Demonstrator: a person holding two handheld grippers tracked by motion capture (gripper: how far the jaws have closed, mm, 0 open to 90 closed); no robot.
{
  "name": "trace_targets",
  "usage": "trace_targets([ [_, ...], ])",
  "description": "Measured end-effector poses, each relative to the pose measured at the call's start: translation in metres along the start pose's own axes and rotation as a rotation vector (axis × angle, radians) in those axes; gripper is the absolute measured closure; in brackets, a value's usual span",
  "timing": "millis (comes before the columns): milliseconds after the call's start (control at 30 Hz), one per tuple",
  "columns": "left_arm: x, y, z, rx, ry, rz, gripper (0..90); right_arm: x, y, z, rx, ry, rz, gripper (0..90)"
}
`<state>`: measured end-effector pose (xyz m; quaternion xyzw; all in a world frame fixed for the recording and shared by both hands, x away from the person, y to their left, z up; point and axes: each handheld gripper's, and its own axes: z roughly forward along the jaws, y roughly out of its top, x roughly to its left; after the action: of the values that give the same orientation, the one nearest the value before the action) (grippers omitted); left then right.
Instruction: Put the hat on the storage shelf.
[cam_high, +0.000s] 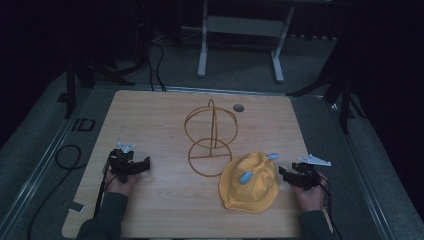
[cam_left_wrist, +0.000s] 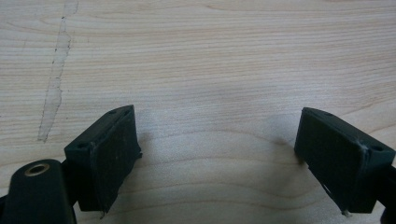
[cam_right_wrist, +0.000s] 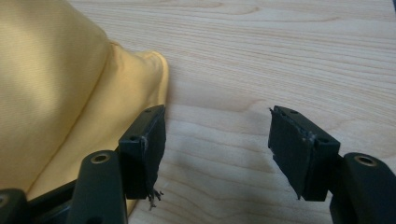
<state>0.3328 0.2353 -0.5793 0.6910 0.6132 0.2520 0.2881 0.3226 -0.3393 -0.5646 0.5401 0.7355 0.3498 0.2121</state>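
A yellow cloth hat (cam_high: 250, 182) with two light-blue patches lies on the wooden table (cam_high: 160, 120), at the right front. Behind it stands a yellow wire stand (cam_high: 211, 137) made of rings and a post. My right gripper (cam_high: 289, 176) rests just right of the hat, open, nothing between its jaws. In the right gripper view the hat's brim (cam_right_wrist: 70, 107) lies against the left jaw. My left gripper (cam_high: 137, 165) sits at the left front, open over bare wood (cam_left_wrist: 215, 140).
A small round grommet hole (cam_high: 239, 107) sits near the table's far edge. A black cable (cam_high: 67, 157) loops on the floor to the left. A white desk frame (cam_high: 240, 30) stands beyond the table.
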Motion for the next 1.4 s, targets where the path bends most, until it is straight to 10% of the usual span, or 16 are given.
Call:
trace_targets([
  [367,0.000,0.000,0.000,0.000,0.000,0.001,13.5,-0.001,0.003,-0.003,0.013,0.034,-0.048,38.5],
  [1400,0.000,0.000,0.000,-0.001,0.000,-0.001,13.5,0.016,0.068,-0.059,0.200,0.298,-0.468,38.5],
])
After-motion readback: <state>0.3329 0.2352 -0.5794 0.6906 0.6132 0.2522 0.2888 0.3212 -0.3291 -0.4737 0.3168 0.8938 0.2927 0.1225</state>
